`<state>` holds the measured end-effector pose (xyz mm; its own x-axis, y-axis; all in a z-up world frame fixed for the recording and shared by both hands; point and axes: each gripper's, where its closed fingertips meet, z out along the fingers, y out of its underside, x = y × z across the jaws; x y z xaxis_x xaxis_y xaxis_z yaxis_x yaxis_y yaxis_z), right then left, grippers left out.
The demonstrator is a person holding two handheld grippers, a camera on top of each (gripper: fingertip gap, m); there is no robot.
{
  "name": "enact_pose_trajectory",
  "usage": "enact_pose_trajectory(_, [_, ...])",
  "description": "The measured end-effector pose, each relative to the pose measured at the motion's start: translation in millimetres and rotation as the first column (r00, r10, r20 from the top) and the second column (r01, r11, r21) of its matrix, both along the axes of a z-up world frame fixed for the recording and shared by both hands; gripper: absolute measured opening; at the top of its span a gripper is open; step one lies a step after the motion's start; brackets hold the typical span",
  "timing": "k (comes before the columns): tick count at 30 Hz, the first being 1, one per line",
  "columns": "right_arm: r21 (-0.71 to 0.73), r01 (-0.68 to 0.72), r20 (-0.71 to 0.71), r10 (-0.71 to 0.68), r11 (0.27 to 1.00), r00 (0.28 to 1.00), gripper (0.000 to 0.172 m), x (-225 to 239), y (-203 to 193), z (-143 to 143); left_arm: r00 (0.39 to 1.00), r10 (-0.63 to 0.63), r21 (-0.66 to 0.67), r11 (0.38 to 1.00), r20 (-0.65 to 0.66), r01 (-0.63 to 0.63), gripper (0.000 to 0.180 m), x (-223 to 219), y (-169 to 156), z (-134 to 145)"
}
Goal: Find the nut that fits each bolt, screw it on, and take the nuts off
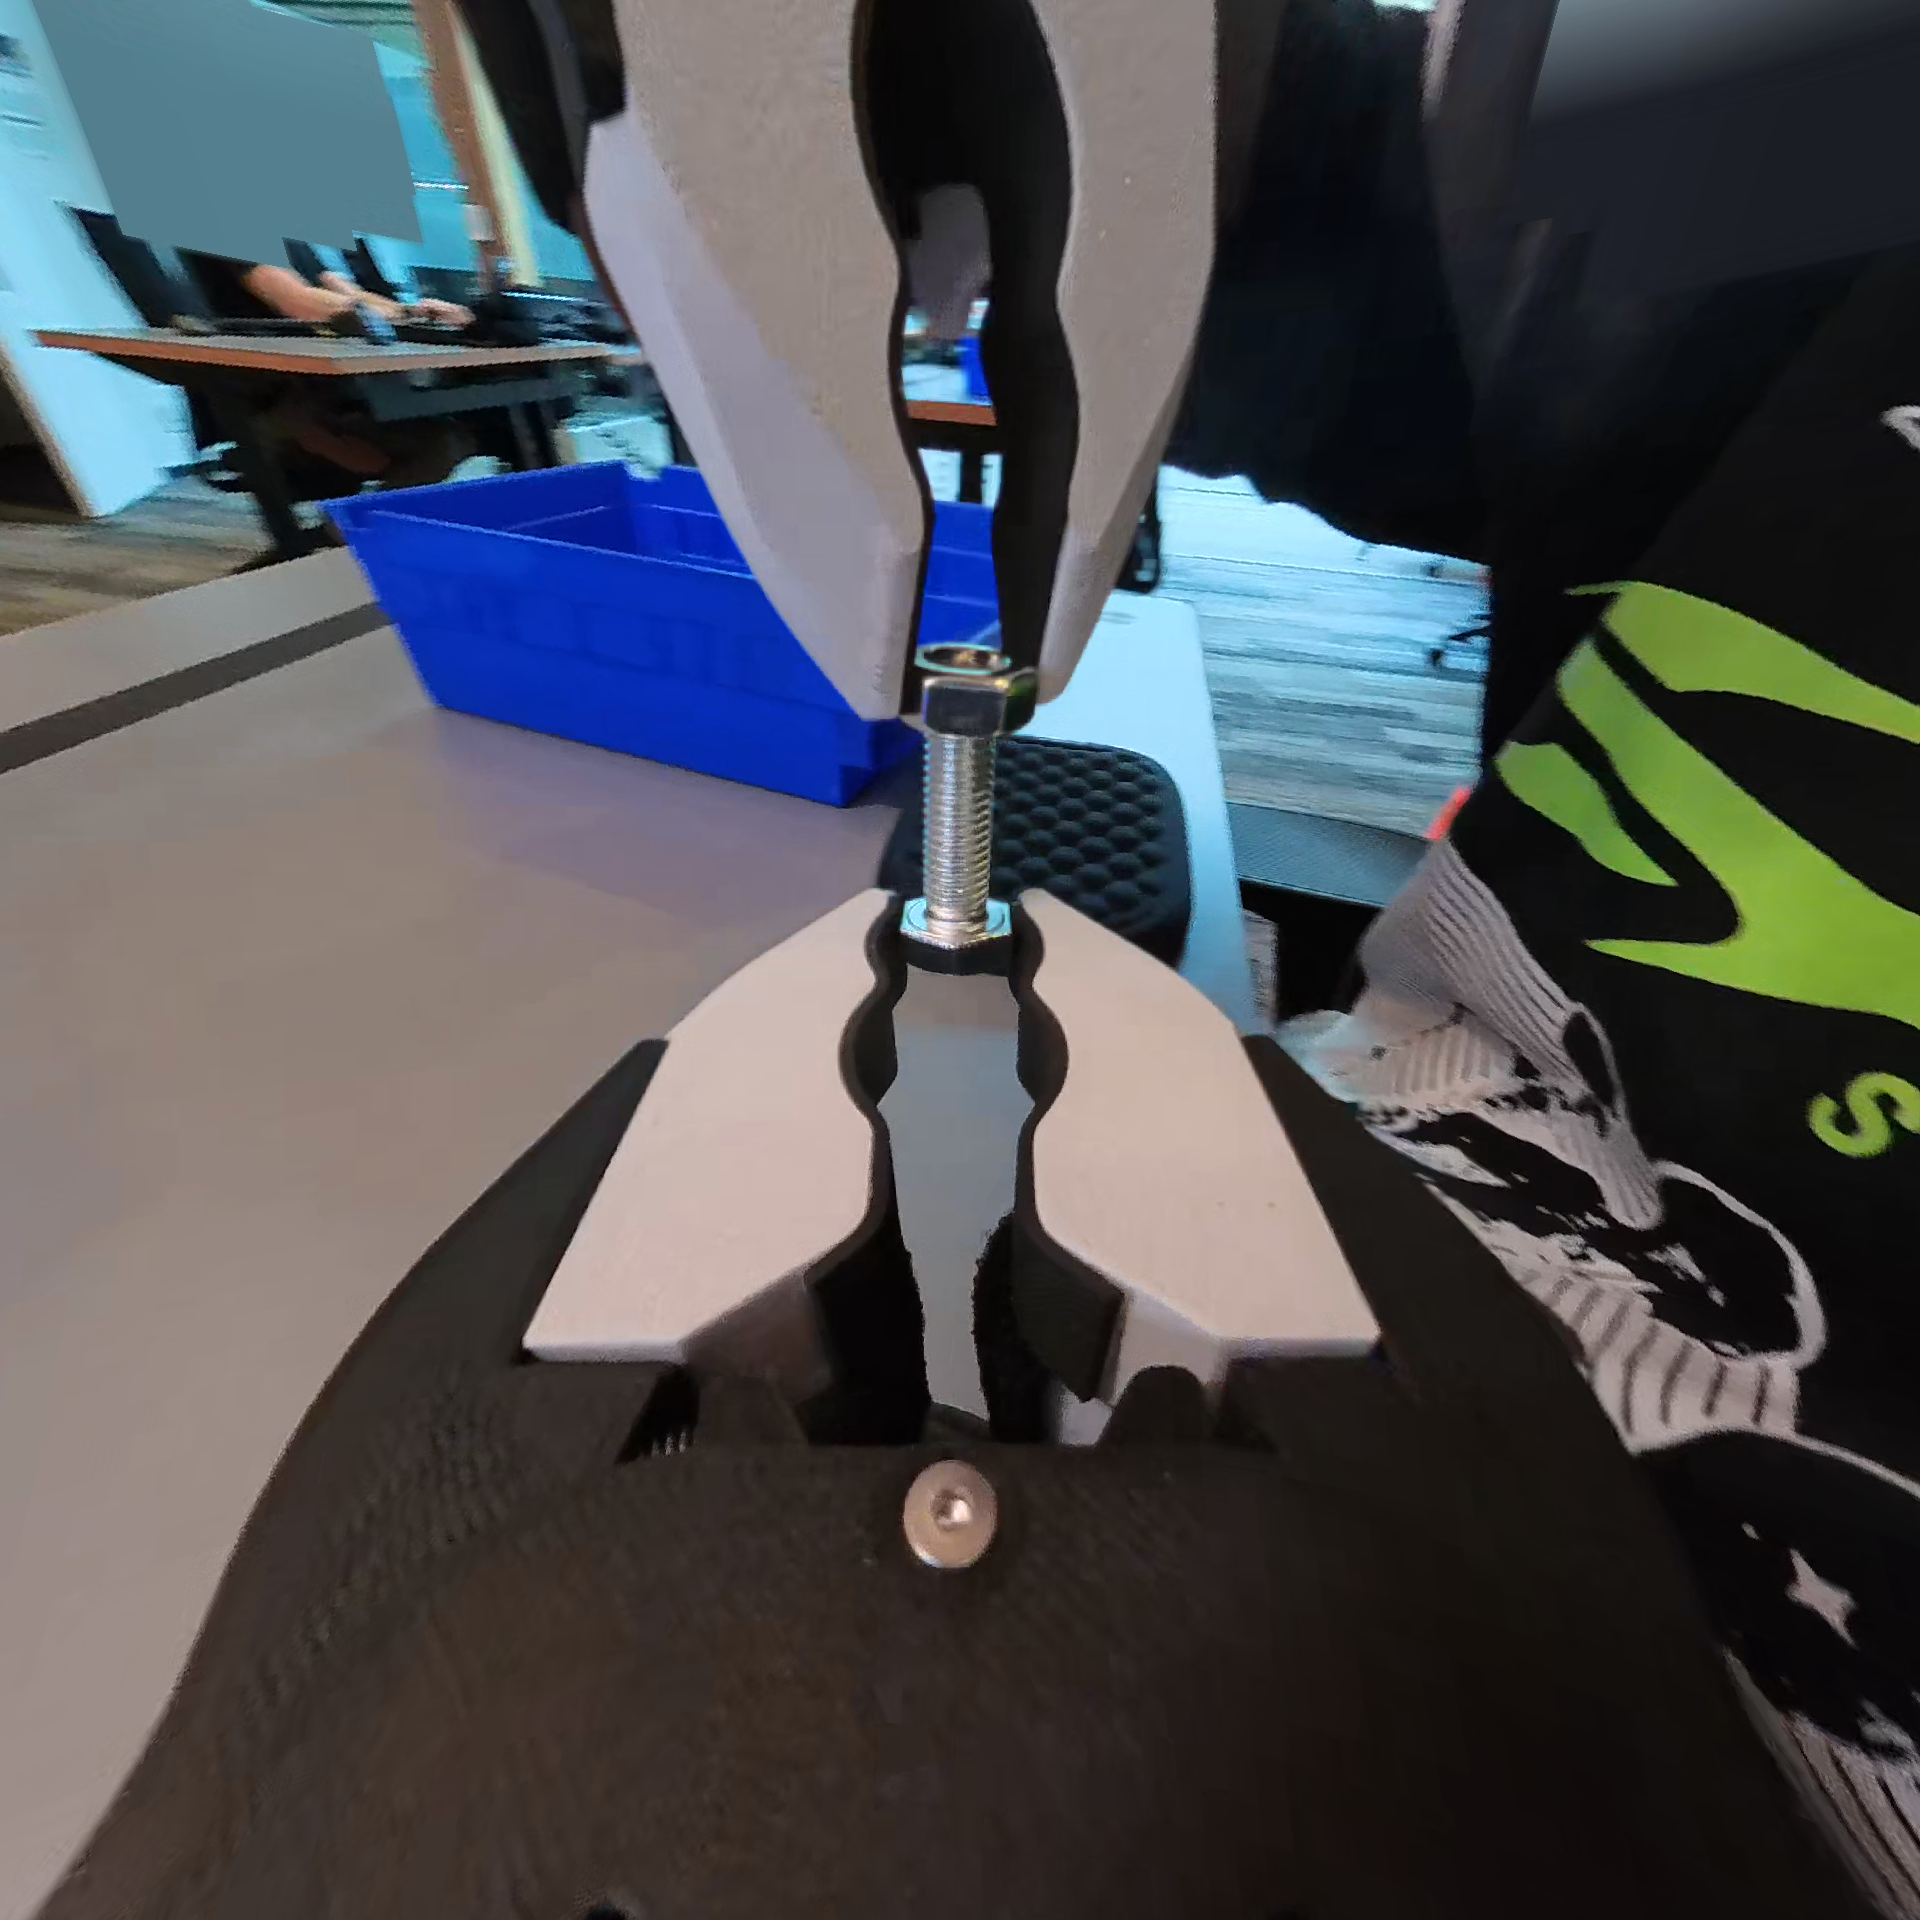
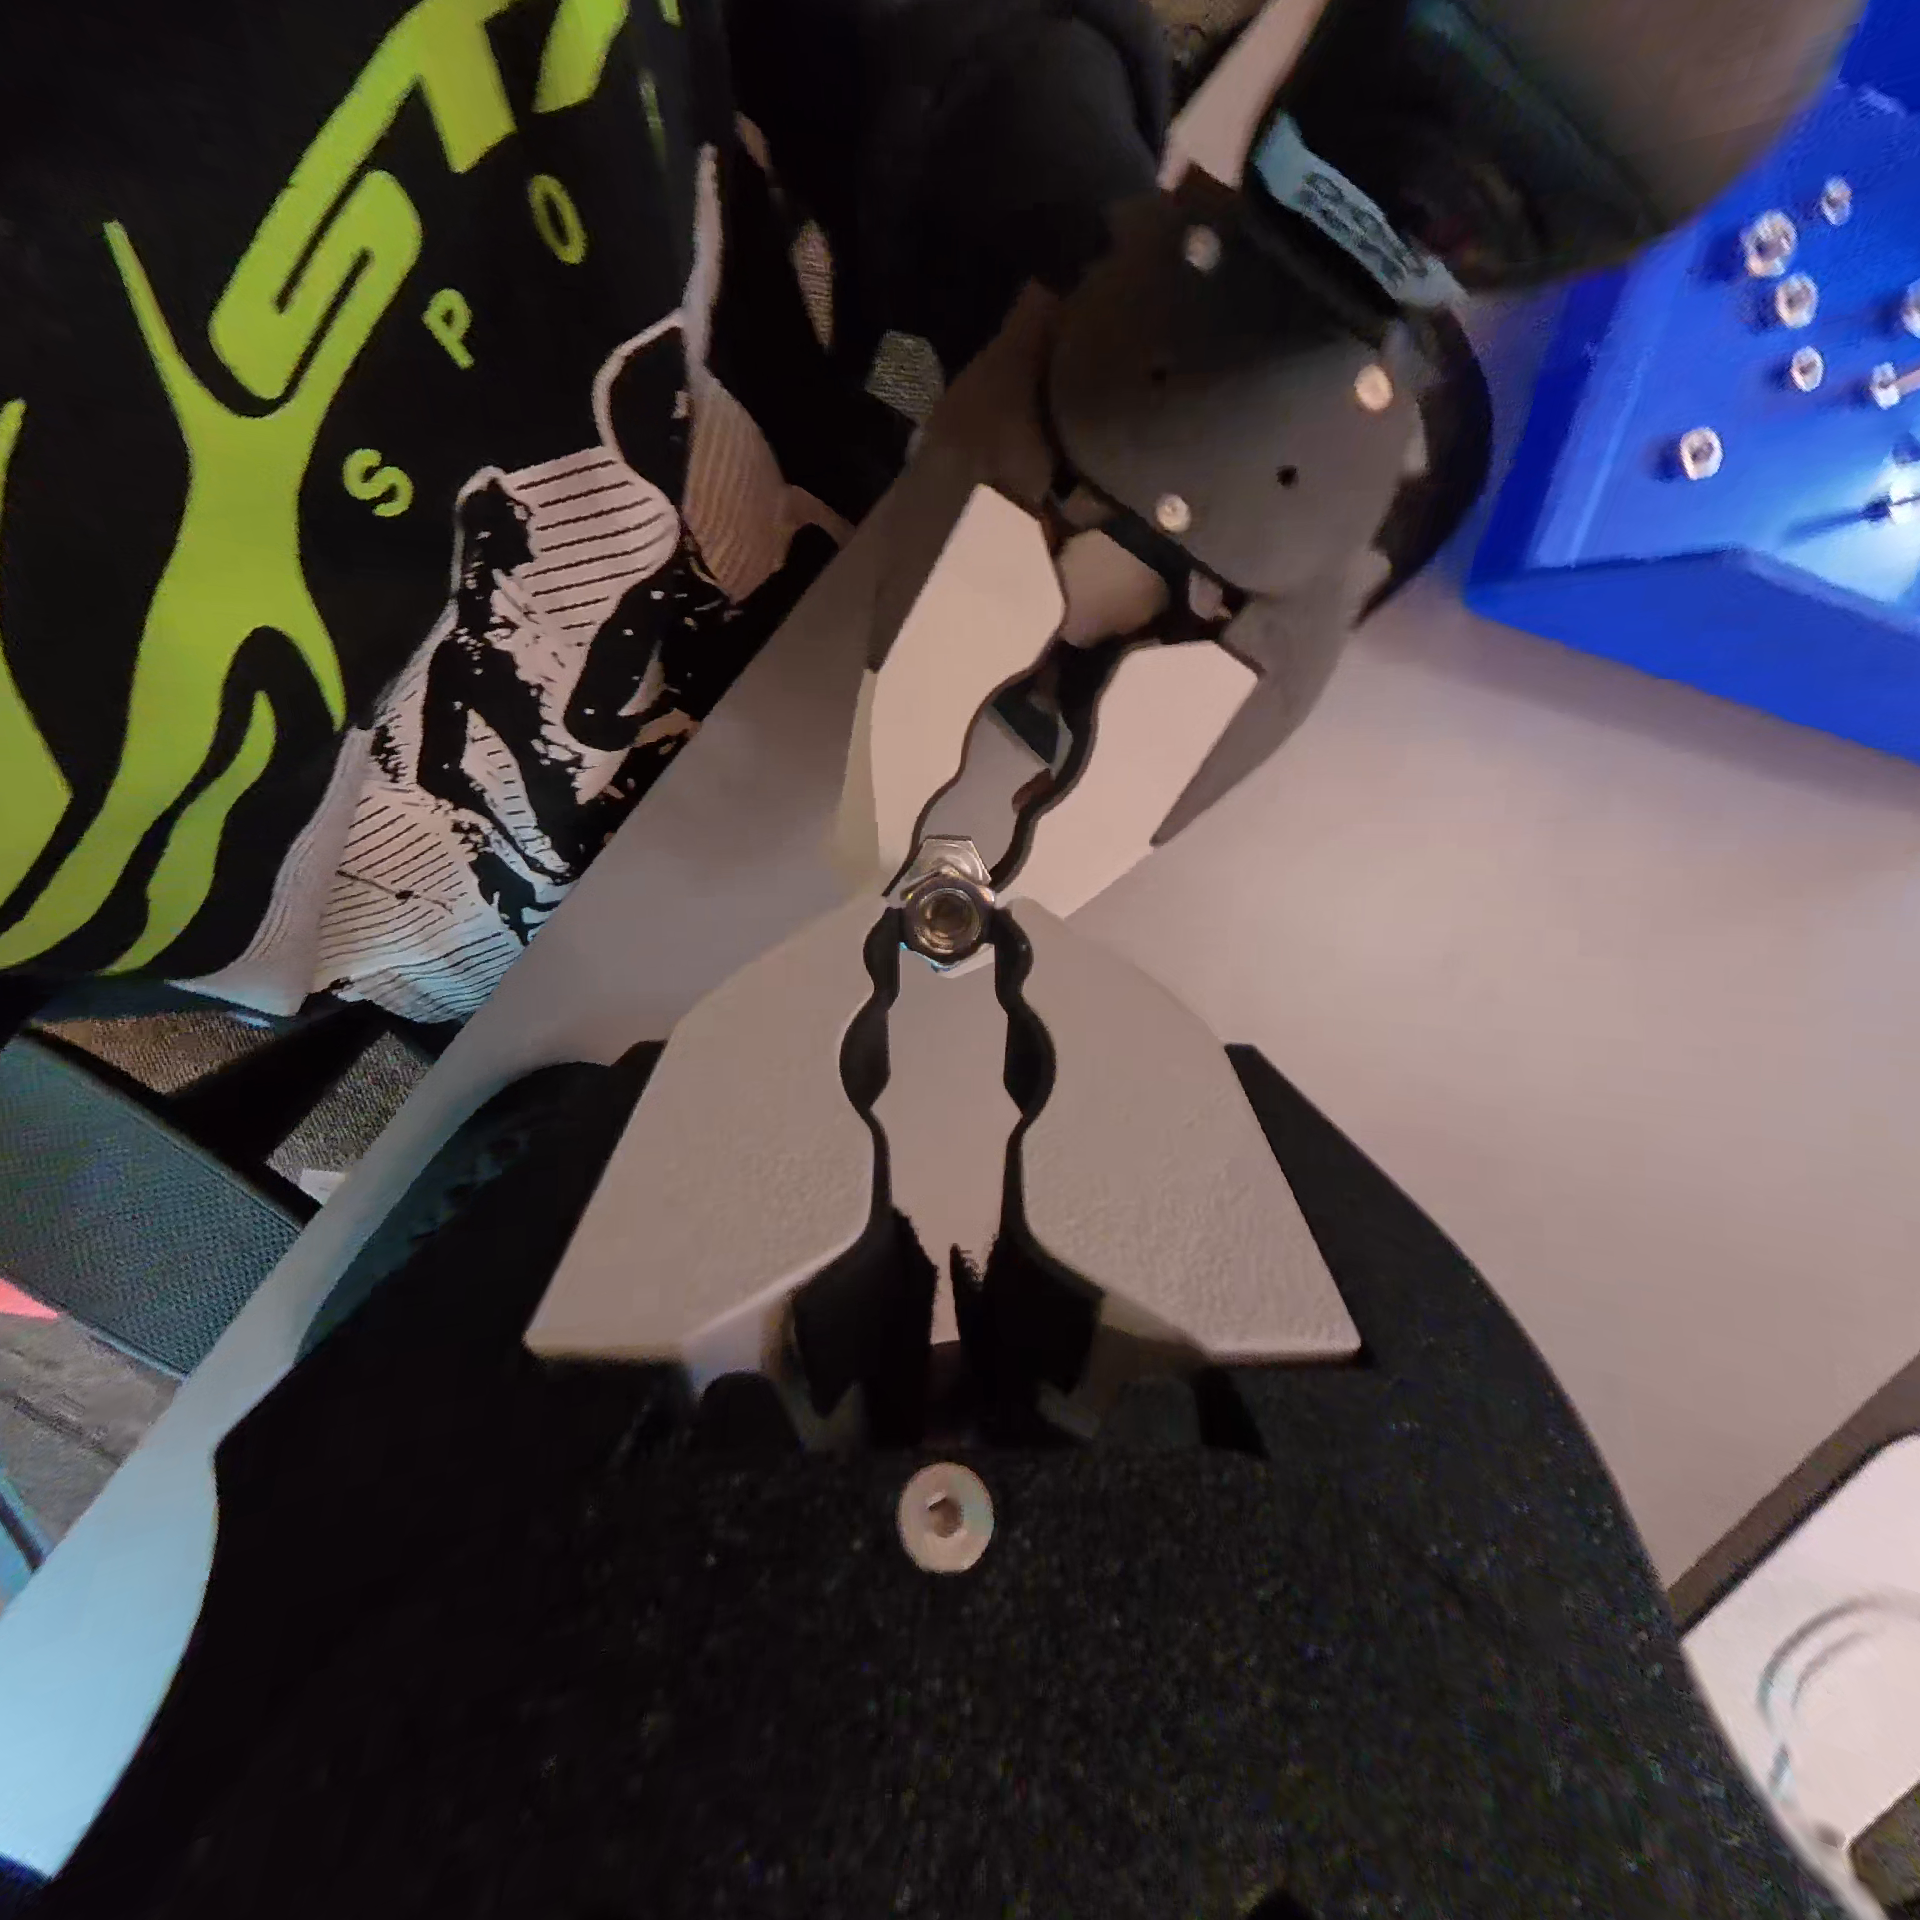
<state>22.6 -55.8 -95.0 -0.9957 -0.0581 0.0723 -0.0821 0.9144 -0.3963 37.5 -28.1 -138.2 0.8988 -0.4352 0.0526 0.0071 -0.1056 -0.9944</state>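
Note:
A silver bolt (image 1: 958, 821) stands upright above the grey table (image 1: 364, 883). My left gripper (image 1: 951, 920) is shut on the bolt's hex head (image 1: 951, 938) at the bottom end. My right gripper (image 1: 971, 686) comes down from above and is shut on a silver hex nut (image 1: 975, 709) at the top end of the threaded shaft. In the right wrist view I look down through the nut's (image 2: 940, 920) open hole between my right gripper's (image 2: 943, 925) pads. The bolt head (image 2: 951, 854) shows just beyond it, in the left gripper (image 2: 951, 847).
A blue bin (image 1: 623, 613) stands on the table behind the grippers; it (image 2: 1714, 582) holds several loose nuts and bolts (image 2: 1792, 301). A person in a black shirt with green print (image 1: 1714, 831) stands at the table's edge. A black mesh chair (image 1: 1101, 831) is beyond it. Some 5 centimeters of space lies between my two pairs of fingers.

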Motion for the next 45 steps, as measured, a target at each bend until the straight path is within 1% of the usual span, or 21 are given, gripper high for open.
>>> enact_pose_trajectory(3, [0.027,0.106,0.0,-0.106,0.994,0.994,0.017,-8.1,6.0,-1.0,0.991,0.132,-0.013,0.991,-0.01,-0.132,0.018,-10.9,5.2,-0.7])
enact_pose_trajectory(6, [0.038,0.201,0.001,-0.201,0.979,0.98,0.017,-14.2,8.4,-0.9,0.97,0.244,-0.01,0.97,-0.021,-0.244,0.018,-19.5,8.7,-0.2])
enact_pose_trajectory(9, [0.029,0.278,0.013,-0.278,0.96,0.96,0.017,-17.7,8.9,0.4,0.955,0.298,0.001,0.955,-0.004,-0.298,0.018,-23.6,9.4,2.0])
enact_pose_trajectory(12, [0.045,0.303,0.016,-0.304,0.952,0.952,0.017,-17.8,10.7,-1.3,0.956,0.295,-0.008,0.956,-0.003,-0.295,0.019,-23.7,10.2,0.4])
enact_pose_trajectory(18, [0.046,0.3,0.003,-0.3,0.953,0.954,0.018,-17.5,10.3,-0.5,0.961,0.277,0.006,0.961,0.014,-0.278,0.019,-22.9,8.9,2.7])
enact_pose_trajectory(22, [0.036,0.303,0.006,-0.303,0.952,0.953,0.027,-16.7,9.7,-1.6,0.963,0.268,0.016,0.963,0.032,-0.269,0.019,-23.3,7.5,4.7])
enact_pose_trajectory(24, [0.015,0.314,0.009,-0.314,0.949,0.949,0.034,-16.8,9.1,-0.4,0.963,0.268,0.023,0.963,0.038,-0.269,0.019,-23.6,7.0,5.6])
enact_pose_trajectory(26, [-0.033,0.336,0.011,-0.336,0.941,0.942,0.045,-17.5,8.1,1.6,0.963,0.265,0.026,0.964,0.046,-0.266,0.019,-24.0,6.5,6.4])
enact_pose_trajectory(28, [-0.125,0.378,0.018,-0.378,0.917,0.925,0.054,-19.4,6.5,4.4,0.962,0.267,0.031,0.963,0.06,-0.269,0.019,-25.4,5.9,7.7])
enact_pose_trajectory(30, [-0.289,0.421,0.04,-0.429,0.86,0.903,0.061,-21.5,1.5,9.0,0.958,0.275,0.04,0.959,0.081,-0.279,0.019,-28.3,4.9,9.6])
enact_pose_trajectory(31, [-0.395,0.439,0.061,-0.454,0.807,0.889,0.065,-22.3,-2.1,12.6,0.956,0.28,0.044,0.958,0.093,-0.285,0.019,-29.8,4.4,10.7])
enact_pose_trajectory(33, [-0.596,0.467,0.112,-0.508,0.653,0.854,0.066,-25.7,-5.0,18.3,0.952,0.284,0.047,0.956,0.112,-0.291,0.019,-32.3,3.6,11.9])
enact_pose_trajectory(35, [-0.737,0.473,0.162,-0.554,0.483,0.817,0.066,-30.0,-3.3,19.5,0.949,0.291,0.044,0.954,0.118,-0.298,0.019,-33.9,3.9,11.8])
enact_pose_trajectory(36, [-0.784,0.466,0.185,-0.561,0.411,0.807,0.066,-30.1,-4.0,19.2,0.949,0.292,0.042,0.954,0.117,-0.298,0.019,-33.8,4.1,11.4])
enact_pose_trajectory(38, [-0.843,0.442,0.208,-0.572,0.308,0.794,0.065,-29.5,-6.4,19.5,0.948,0.298,0.039,0.952,0.111,-0.304,0.019,-34.1,4.6,10.8])
enact_pose_trajectory(39, [-0.86,0.428,0.206,-0.577,0.279,0.79,0.065,-29.2,-7.5,20.0,0.947,0.301,0.039,0.951,0.109,-0.307,0.019,-34.3,4.7,10.8])
enact_pose_trajectory(41, [-0.878,0.412,0.205,-0.585,0.245,0.785,0.062,-29.2,-8.6,20.3,0.944,0.31,0.038,0.948,0.112,-0.316,0.019,-35.6,4.8,10.8])
enact_pose_trajectory(45, [-0.88,0.413,0.219,-0.571,0.236,0.791,0.059,-28.0,-10.1,19.3,0.94,0.319,0.036,0.945,0.119,-0.326,0.019,-37.5,4.8,11.1])
